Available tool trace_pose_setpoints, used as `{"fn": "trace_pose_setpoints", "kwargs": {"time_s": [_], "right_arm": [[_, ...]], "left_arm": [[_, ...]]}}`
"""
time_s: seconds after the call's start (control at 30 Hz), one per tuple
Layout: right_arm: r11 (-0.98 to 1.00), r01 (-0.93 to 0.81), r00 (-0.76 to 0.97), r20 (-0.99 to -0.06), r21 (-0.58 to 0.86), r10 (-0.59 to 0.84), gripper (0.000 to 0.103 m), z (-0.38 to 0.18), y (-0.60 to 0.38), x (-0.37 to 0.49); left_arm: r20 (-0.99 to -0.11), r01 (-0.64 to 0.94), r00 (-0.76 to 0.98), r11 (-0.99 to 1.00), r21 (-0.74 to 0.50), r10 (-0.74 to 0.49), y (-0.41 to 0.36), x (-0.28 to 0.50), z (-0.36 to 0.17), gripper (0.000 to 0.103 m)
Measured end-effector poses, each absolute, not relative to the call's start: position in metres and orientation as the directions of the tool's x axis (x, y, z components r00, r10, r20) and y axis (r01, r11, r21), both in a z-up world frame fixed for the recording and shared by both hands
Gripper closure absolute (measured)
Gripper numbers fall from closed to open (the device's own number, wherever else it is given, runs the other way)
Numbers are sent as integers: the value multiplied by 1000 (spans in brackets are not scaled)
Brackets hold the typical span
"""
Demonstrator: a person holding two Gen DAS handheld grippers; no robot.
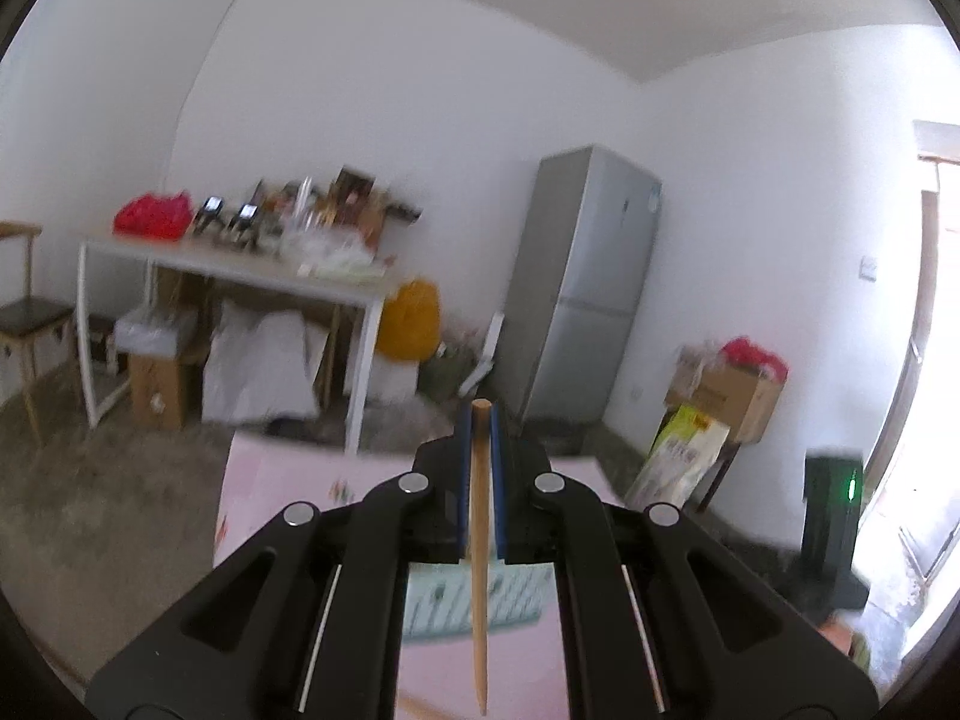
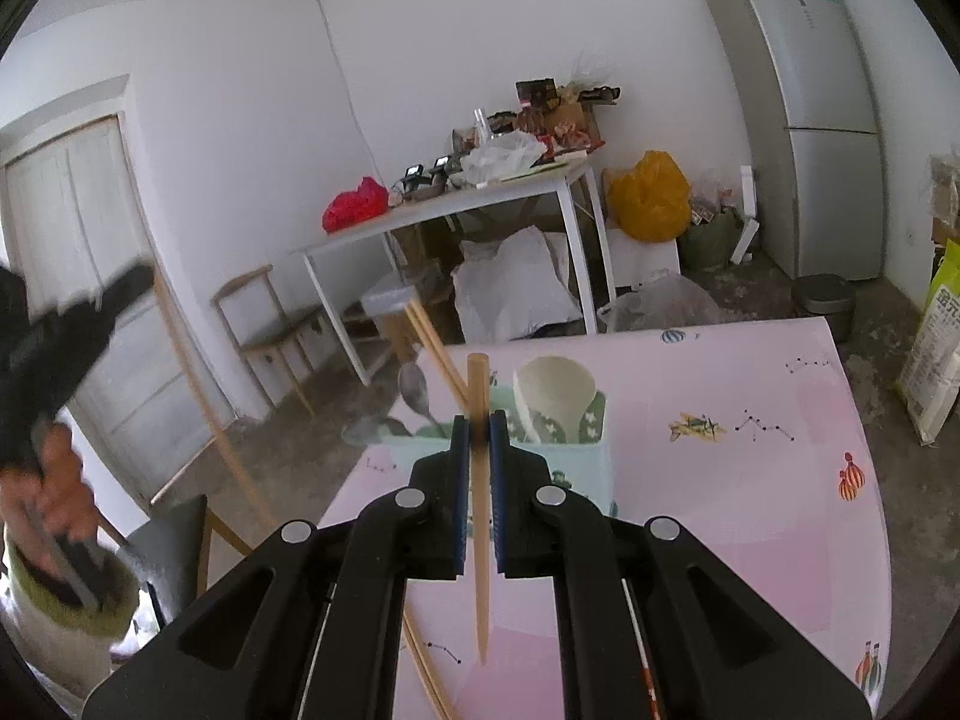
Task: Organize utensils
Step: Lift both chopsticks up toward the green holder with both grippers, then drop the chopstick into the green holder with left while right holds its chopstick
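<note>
My left gripper (image 1: 479, 420) is shut on a wooden chopstick (image 1: 479, 570), held upright above the pink table (image 1: 288, 480). It also shows at the left of the right wrist view (image 2: 72, 324) with its chopstick (image 2: 204, 414). My right gripper (image 2: 479, 423) is shut on another wooden chopstick (image 2: 480, 540), just in front of a pale green utensil holder (image 2: 594, 468). The holder contains two chopsticks (image 2: 435, 348), metal spoons (image 2: 414, 390) and a white ladle (image 2: 555, 390). Under the left gripper the holder's slotted top (image 1: 522, 600) shows.
The pink patterned table (image 2: 720, 480) spreads to the right. Two more chopsticks (image 2: 429, 672) lie on it near the front. Behind are a cluttered white table (image 2: 456, 204), a chair (image 2: 264, 324), a fridge (image 2: 804, 108), bags and boxes on the floor.
</note>
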State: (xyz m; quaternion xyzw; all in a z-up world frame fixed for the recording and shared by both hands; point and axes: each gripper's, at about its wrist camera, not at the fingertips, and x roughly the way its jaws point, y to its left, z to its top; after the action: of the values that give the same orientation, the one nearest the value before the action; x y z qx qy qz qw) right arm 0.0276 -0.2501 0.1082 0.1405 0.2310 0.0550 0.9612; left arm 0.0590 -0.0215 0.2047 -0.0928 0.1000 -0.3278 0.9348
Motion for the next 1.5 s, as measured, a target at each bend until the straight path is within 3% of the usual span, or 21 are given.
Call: {"fn": "trace_pose_setpoints", "kwargs": {"time_s": [0.23, 0.67, 0.87, 1.03, 1.5], "right_arm": [[949, -32, 893, -417, 314, 168, 96, 109, -261, 33], [945, -17, 894, -419, 326, 161, 96, 109, -277, 42], [941, -23, 893, -415, 338, 171, 96, 108, -280, 44], [938, -28, 890, -418, 346, 181, 96, 106, -278, 45], [940, -7, 891, -424, 342, 161, 96, 110, -282, 34]], "left_arm": [[-50, 595, 773, 751, -288, -632, -60, 108, 227, 98], [-137, 520, 787, 766, -379, -602, -122, 187, 179, 98], [-54, 545, 799, 759, -357, -599, -116, 188, 204, 98], [-36, 540, 807, 760, -361, -590, -116, 191, 205, 98], [-149, 474, 803, 769, -429, -577, -93, 175, 131, 98]]}}
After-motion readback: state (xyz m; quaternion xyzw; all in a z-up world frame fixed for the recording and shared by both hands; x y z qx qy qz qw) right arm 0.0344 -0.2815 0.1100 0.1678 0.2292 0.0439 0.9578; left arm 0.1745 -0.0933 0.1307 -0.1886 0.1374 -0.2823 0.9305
